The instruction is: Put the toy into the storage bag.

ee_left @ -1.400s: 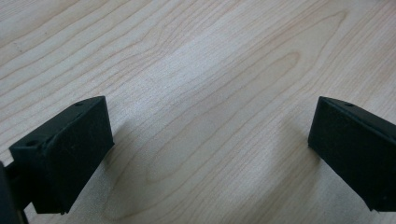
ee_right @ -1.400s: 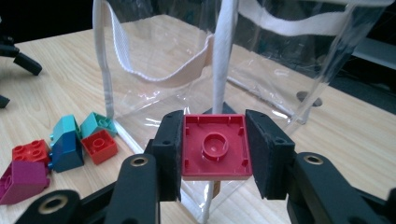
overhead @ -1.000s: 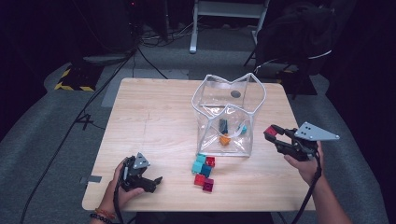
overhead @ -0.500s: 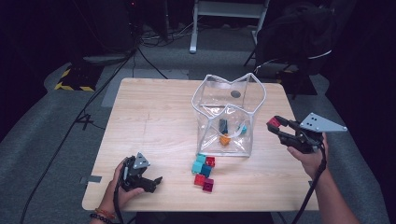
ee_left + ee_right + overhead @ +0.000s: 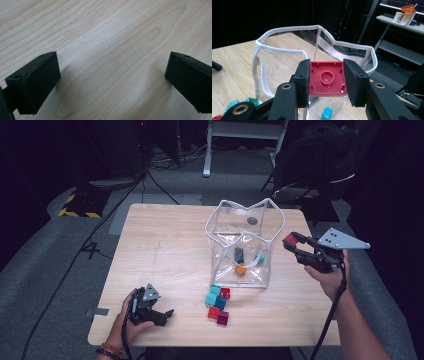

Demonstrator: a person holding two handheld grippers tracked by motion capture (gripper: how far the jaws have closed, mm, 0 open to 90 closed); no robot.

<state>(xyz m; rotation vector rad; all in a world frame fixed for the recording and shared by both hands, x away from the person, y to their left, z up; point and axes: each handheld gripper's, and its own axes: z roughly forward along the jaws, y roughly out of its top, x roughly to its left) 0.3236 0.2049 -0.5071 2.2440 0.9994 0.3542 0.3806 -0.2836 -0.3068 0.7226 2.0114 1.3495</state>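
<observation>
Currently listed: red block [image 5: 326, 78], clamped between right gripper [image 5: 294, 243] fingers, just beside clear bag [image 5: 272, 232] rim.
Left gripper [image 5: 159, 315]: fingers apart, resting on table [image 5: 165, 245]; loose blocks [image 5: 218, 302] nearby.

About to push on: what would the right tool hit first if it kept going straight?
Probably the white-trimmed rim of the clear plastic bag; the right tool, holding the red square brick, points there. Depth unclear.

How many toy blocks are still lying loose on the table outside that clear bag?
5, possibly more hidden: a cluster on the table just before the clear bag: two teal blocks, red ones, one magenta.
</observation>
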